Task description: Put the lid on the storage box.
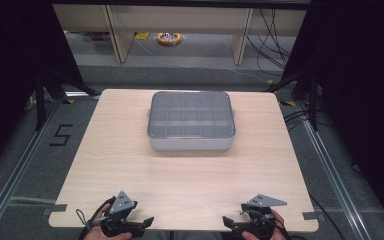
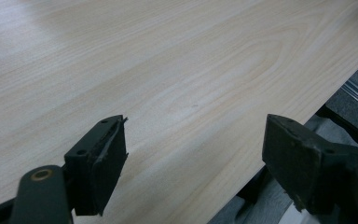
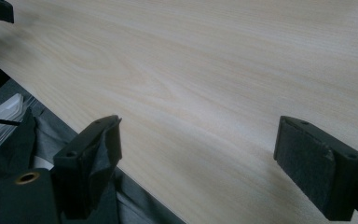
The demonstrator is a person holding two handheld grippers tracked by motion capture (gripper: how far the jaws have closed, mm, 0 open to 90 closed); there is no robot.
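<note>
Grey compartment box (image 1: 191, 121) lies long axis left-to-right mid-table; left gripper (image 1: 147, 220) and right gripper (image 1: 226, 220) gape apart, empty.

Light wood counter (image 1: 180, 175) with a grey lidded organizer box (image 1: 191, 121) sitting toward 12 o'clock of center, dividers visible through the clear lid. Floor past it has a yellow tape roll (image 1: 169, 38) at 12, cables (image 1: 272, 35) around 1, and a "5" mark (image 1: 61, 135) at 9.

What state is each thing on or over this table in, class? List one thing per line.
Compartment box: lid on, resting flat mid-table.
Left claw: open, holding nothing, at the near edge.
Right claw: open, holding nothing, at the near edge.
Table: bare wood around the box.
</note>
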